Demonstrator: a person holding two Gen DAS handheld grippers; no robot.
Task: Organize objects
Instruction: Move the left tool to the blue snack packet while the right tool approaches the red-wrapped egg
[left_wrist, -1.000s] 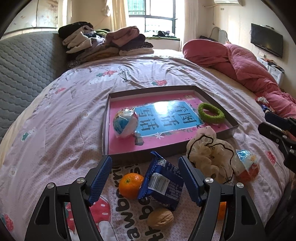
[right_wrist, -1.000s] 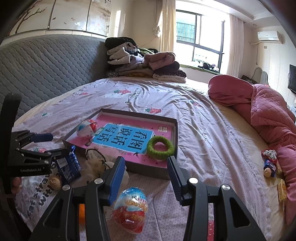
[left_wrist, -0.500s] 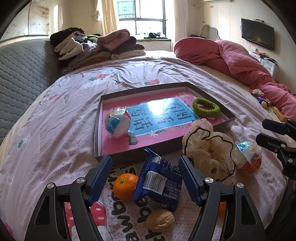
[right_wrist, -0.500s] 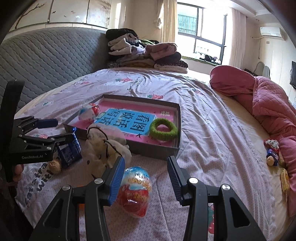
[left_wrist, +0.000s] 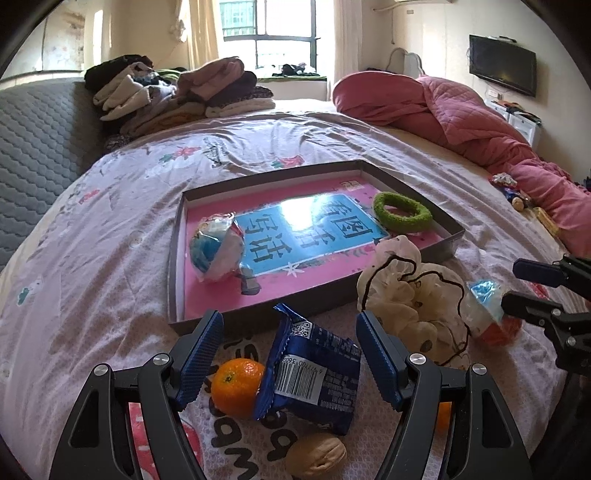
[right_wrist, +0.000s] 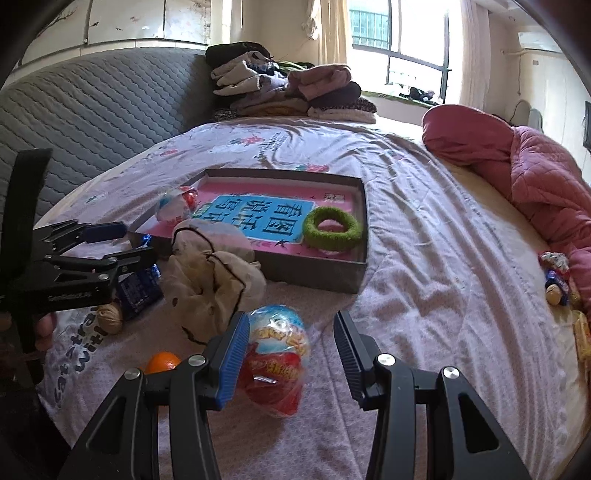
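**Both claws spread wide over the bed**

Left claw (left_wrist: 290, 354) is spread, pinching nothing, its two blue pads either side of the blue snack packet (left_wrist: 314, 373), which stands crumpled between them without either pad touching it. Right against the packet at nine o'clock sits an orange mandarin (left_wrist: 236, 384); at six o'clock, a walnut (left_wrist: 316, 452). One packet, one walnut. A second mandarin (right_wrist: 162, 362) shows in the right wrist view, behind that claw's left finger: two mandarins counted.

Right claw (right_wrist: 290, 349) is spread as well, holding nothing. Its left pad is at the side of a wrapped toy egg (right_wrist: 277, 354) lying on the sheet; whether they touch, I cannot tell. The right pad stands well apart. A second wrapped egg (left_wrist: 218, 249) lies inside the box tray (left_wrist: 295, 315), at its nine o'clock end. Two eggs, then.

At twelve o'clock from both claws, one shallow grey tray with a pink and blue printed floor. One green ring (right_wrist: 332, 229) rests in it at the three o'clock end. One cream scrunchie (left_wrist: 410, 295) with dark trim slumps against the tray's near wall, between the two claws.

Both claws point forward and low along the bed (right_wrist: 424, 258), fingers level. Beyond: a pile of folded clothes (left_wrist: 177, 92) at eleven o'clock, a pink quilt (left_wrist: 461, 114) at two.
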